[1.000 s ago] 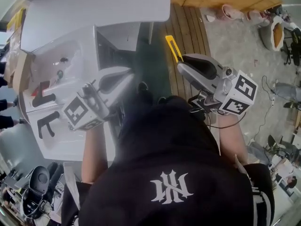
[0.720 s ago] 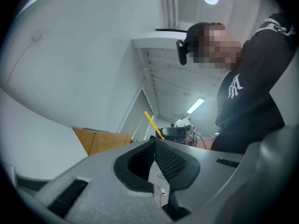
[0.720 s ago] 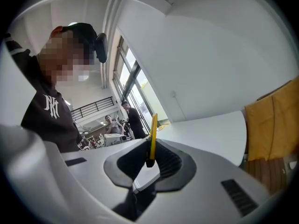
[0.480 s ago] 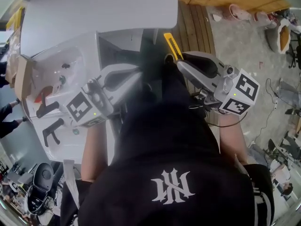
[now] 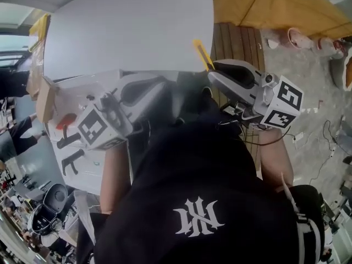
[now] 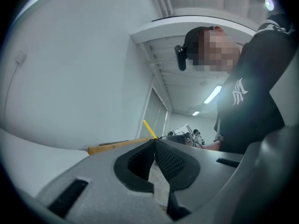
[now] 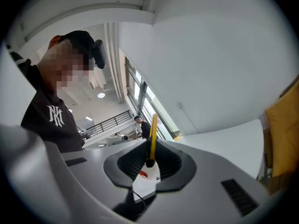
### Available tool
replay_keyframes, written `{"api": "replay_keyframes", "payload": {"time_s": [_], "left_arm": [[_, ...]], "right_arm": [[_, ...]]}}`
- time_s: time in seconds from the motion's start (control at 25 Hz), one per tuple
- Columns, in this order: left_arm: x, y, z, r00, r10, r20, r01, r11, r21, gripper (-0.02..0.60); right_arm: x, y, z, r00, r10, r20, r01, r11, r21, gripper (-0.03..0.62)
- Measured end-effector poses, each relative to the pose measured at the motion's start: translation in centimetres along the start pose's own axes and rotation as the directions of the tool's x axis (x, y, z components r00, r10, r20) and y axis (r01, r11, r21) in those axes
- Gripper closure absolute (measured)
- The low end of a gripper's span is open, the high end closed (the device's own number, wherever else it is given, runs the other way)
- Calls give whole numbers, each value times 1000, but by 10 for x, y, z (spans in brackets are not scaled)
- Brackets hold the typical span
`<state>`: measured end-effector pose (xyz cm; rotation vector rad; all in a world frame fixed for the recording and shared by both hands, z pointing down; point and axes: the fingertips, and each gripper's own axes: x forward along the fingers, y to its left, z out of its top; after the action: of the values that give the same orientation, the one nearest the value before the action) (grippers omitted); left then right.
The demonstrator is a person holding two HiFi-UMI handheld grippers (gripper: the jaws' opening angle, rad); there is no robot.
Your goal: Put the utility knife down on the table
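Observation:
A yellow utility knife [image 5: 201,54] sticks out forward from my right gripper [image 5: 212,70], which is shut on its lower end. In the right gripper view the knife [image 7: 153,127] stands upright between the dark pads [image 7: 164,161]. It hangs in the air at the near right edge of the white round table [image 5: 126,32]. My left gripper [image 5: 159,84] is held at the same height to the left, its jaws shut on nothing. In the left gripper view [image 6: 155,143] the pads touch and the knife [image 6: 149,129] shows beyond them.
A white bin [image 5: 82,164] with black parts stands low at the left, with a cardboard box [image 5: 47,99] beside it. Wooden boards [image 5: 253,4] and slatted flooring [image 5: 236,40] lie to the right of the table. Clutter fills the lower left corner.
Both grippers have moved forward toward the table, which now fills more of the view. The knife stays clamped in the right gripper. The left stays shut.

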<state>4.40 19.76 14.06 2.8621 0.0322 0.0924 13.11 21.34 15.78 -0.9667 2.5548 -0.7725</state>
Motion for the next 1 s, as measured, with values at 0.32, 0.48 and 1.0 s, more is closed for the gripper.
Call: {"api": "replay_keyframes", "payload": {"time_s": [0.32, 0.48, 1.0], "left_arm": [[38, 49, 4, 994, 101, -43, -102, 994, -27, 575], [35, 80, -9, 993, 112, -49, -115, 990, -79, 575], [-24, 205, -19, 997, -1, 71, 11, 990, -139, 575]], "right_arm": [[10, -72, 32, 993, 103, -51, -101, 994, 49, 548], [26, -94, 26, 992, 92, -85, -86, 994, 66, 548], [146, -127, 32, 964, -111, -243, 110, 994, -15, 548]]}}
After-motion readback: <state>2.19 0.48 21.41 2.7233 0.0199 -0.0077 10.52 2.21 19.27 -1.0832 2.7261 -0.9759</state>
